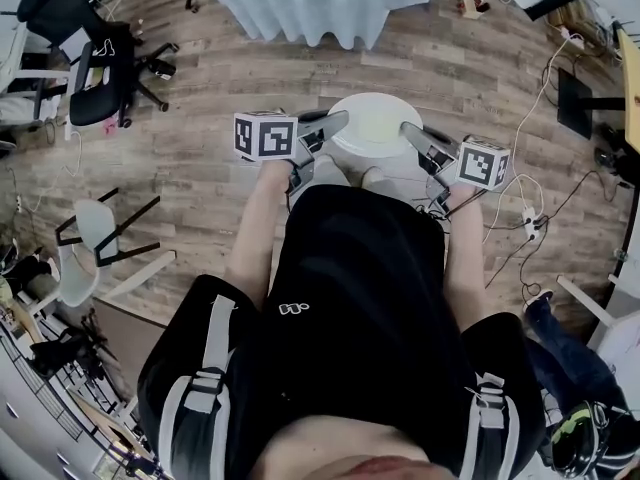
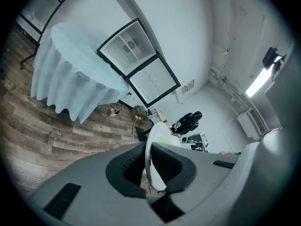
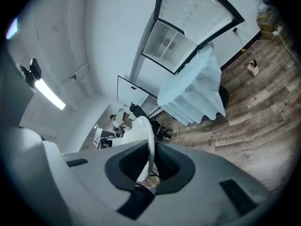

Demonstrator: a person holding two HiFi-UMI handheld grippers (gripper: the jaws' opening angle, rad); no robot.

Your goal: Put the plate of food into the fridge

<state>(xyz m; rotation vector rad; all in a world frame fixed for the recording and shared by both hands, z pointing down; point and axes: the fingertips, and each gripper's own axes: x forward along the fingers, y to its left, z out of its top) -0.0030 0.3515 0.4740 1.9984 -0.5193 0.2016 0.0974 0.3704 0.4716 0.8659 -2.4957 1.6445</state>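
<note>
A white round plate (image 1: 375,123) with a pale food patch on it is held level in front of the person's body, above the wooden floor. My left gripper (image 1: 338,123) is shut on the plate's left rim (image 2: 149,161), and my right gripper (image 1: 412,135) is shut on its right rim (image 3: 149,147). In both gripper views the plate stands edge-on between the dark pads. The fridge (image 2: 141,62), with two glass doors in black frames, stands against the white wall behind the round table; it also shows in the right gripper view as the fridge (image 3: 190,25). Both doors look closed.
A round table with a pale blue cloth (image 1: 320,3) stands straight ahead, between me and the fridge. A black office chair (image 1: 95,63) and a white chair (image 1: 95,243) are at the left. Cables and a power strip (image 1: 530,223) lie on the floor at the right.
</note>
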